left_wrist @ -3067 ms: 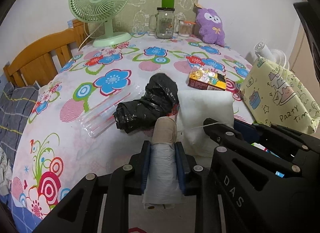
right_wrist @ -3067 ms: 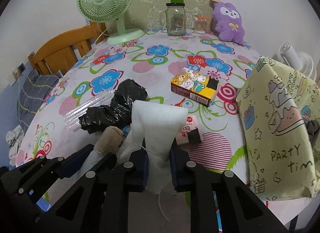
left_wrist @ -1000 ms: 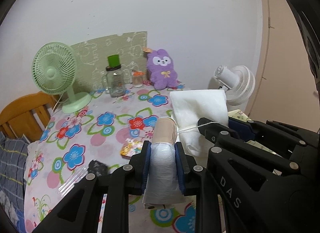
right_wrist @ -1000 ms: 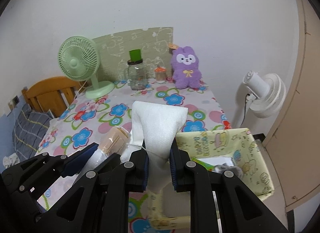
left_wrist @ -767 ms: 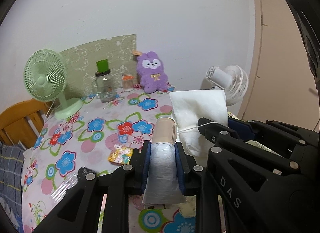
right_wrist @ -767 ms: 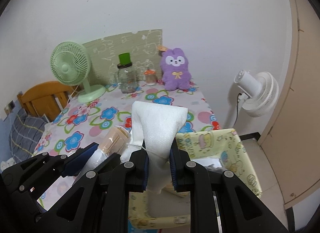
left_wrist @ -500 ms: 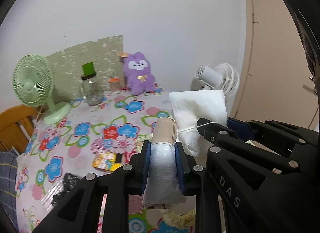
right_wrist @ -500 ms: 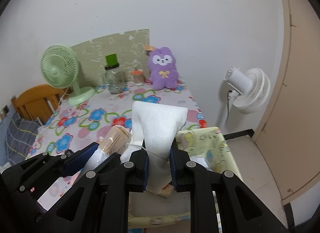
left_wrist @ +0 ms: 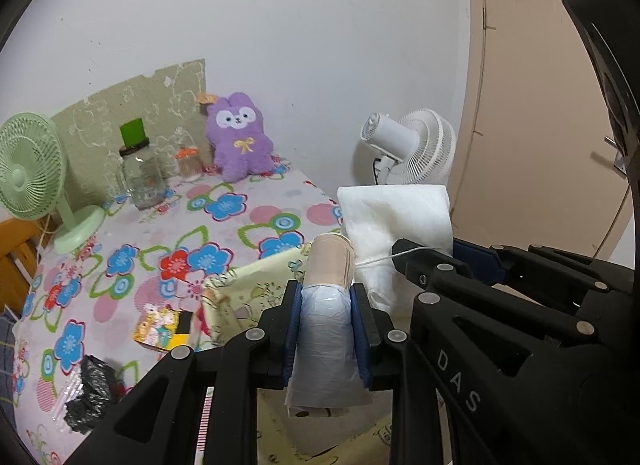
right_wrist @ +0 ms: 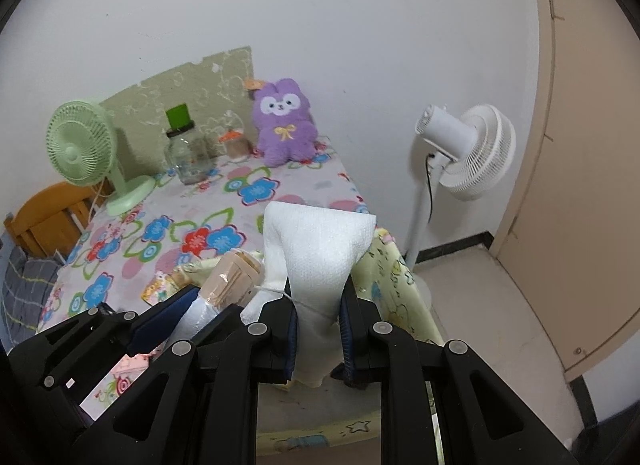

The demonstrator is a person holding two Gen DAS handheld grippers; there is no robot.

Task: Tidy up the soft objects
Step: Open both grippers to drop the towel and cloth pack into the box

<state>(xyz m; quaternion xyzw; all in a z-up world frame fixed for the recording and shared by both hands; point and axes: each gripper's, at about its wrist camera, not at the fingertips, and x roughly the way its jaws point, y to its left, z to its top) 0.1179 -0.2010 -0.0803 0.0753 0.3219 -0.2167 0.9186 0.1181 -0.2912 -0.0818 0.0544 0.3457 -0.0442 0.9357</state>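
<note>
Two grippers hang side by side over the yellow bag (right_wrist: 400, 277) at the table's near right corner: the left gripper (left_wrist: 326, 329) is clamped on a roll (left_wrist: 328, 289) wrapped in clear plastic, and the right gripper (right_wrist: 318, 329) is clamped on a folded white cloth (right_wrist: 316, 253). Along the table's (left_wrist: 132, 237) far edge stand a green fan (left_wrist: 30, 181), a glass jar (left_wrist: 142, 177) and a purple plush toy (left_wrist: 238, 143), while a small yellow box (left_wrist: 162, 331) and a black plastic bag (left_wrist: 88, 401) lie toward its near edge.

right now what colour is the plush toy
Purple, with a yellow bow; plush shows best in the right wrist view.
</note>
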